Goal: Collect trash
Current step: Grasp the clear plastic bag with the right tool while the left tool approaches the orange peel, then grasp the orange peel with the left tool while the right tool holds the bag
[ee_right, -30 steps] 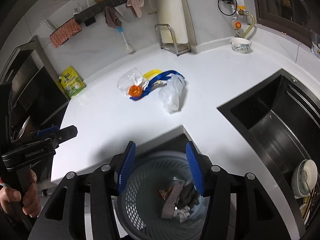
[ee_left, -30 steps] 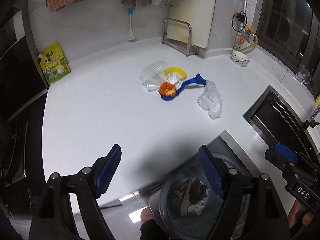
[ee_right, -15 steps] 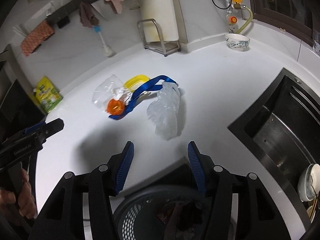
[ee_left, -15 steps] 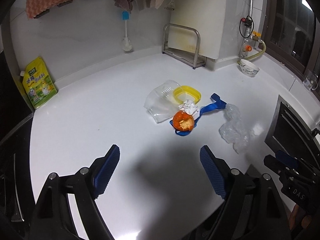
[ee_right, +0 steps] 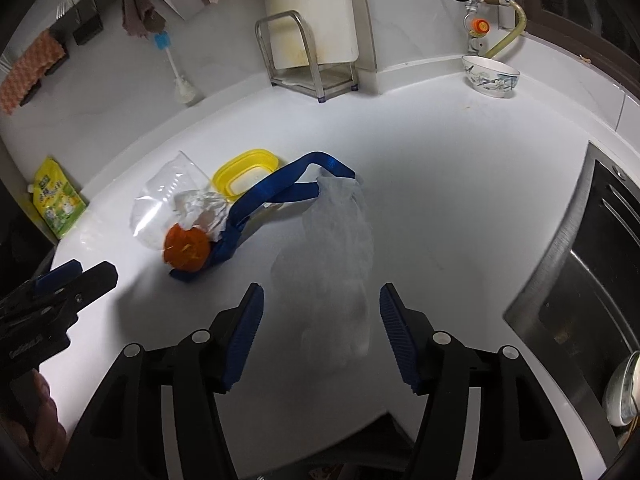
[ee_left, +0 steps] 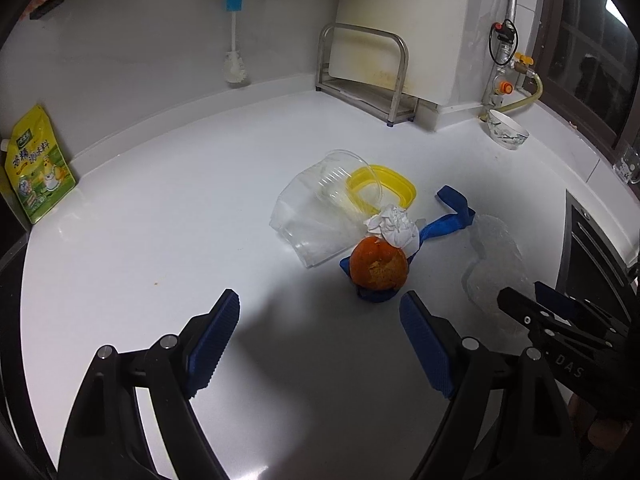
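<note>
On the white kitchen counter (ee_left: 168, 248) we see a small heap of trash, with both of our handheld grippers hovering above it. Our left gripper (ee_left: 319, 334) has its blue-padded jaws spread wide, gripping and touching nothing; only bare counter lies between them. Just beyond its tips sits an orange fruit (ee_left: 379, 266) on a blue strap (ee_left: 448, 226), with a crumpled white tissue (ee_left: 394, 224) touching the fruit's far side. Behind these lie a clear plastic container (ee_left: 320, 212) tipped on its side and a yellow lid (ee_left: 380, 188). Our right gripper (ee_right: 321, 332) is empty too, and its jaws are opening; a crumpled clear plastic bag (ee_right: 332, 256) lies on the counter between and just ahead of them, but the pads do not press on it. Beside the bag, the blue strap loops across toward the orange fruit.
</note>
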A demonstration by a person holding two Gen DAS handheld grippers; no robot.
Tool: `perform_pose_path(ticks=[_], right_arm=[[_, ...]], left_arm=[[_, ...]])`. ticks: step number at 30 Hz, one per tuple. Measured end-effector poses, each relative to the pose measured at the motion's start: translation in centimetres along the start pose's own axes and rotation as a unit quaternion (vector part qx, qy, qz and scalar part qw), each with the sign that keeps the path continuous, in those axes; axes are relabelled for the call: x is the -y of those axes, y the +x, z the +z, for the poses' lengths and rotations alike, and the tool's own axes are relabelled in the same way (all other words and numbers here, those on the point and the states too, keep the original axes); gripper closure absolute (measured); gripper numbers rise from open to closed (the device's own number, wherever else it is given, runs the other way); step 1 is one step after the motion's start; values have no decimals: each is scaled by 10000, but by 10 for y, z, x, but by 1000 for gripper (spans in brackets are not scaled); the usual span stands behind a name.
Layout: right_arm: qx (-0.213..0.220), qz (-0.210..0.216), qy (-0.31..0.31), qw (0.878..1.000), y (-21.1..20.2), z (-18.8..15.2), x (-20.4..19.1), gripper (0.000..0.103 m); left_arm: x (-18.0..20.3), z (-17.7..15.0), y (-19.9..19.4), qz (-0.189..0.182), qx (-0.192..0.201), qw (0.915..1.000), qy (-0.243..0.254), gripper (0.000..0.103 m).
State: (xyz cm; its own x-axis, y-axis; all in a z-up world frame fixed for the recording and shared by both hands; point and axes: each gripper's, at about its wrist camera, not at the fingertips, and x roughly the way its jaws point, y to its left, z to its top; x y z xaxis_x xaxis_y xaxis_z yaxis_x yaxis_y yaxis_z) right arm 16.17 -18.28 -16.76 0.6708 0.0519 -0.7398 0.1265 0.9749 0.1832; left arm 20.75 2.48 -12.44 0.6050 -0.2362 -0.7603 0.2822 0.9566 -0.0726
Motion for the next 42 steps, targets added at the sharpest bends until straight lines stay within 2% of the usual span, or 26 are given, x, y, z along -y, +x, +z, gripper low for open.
perform_pose_path(ticks=[5, 12, 13, 15, 18, 21, 30, 36, 39, 42], right_arm=[[27, -177, -93, 9998, 10, 4, -6, 44], [132, -207, -200, 9995, 10, 5, -9, 45], [147, -185, -176, 9996, 10, 5, -8, 47], [126, -158, -131, 9997, 11, 4, -6, 59], [153, -120, -66, 9998, 9, 3, -3, 69], [222, -128, 30, 9997, 5, 3, 2, 72], [324, -225, 231, 9990, 0, -2, 14, 74], [373, -225, 313, 9986, 0, -4, 16, 74], [383, -222, 331, 9985, 0, -4, 18, 74], [384, -217, 336, 9985, 0, -4, 18, 74]], left_arm=[[3, -2, 9, -51, -47, 10000, 32, 22], [5, -3, 13, -143, -65, 9999, 14, 22], [6, -4, 14, -157, -70, 9999, 16, 22], [9, -4, 16, -164, -73, 9998, 30, 22], [12, -4, 18, -184, -41, 9998, 28, 22], [16, -2, 23, -179, 0, 9998, 46, 22], [30, 2, 45, -91, 91, 9999, 110, 23], [35, 6, 53, -83, 102, 9999, 101, 34], [37, 7, 60, -55, 47, 9999, 126, 45], [37, 8, 61, -161, 8, 9998, 91, 61]])
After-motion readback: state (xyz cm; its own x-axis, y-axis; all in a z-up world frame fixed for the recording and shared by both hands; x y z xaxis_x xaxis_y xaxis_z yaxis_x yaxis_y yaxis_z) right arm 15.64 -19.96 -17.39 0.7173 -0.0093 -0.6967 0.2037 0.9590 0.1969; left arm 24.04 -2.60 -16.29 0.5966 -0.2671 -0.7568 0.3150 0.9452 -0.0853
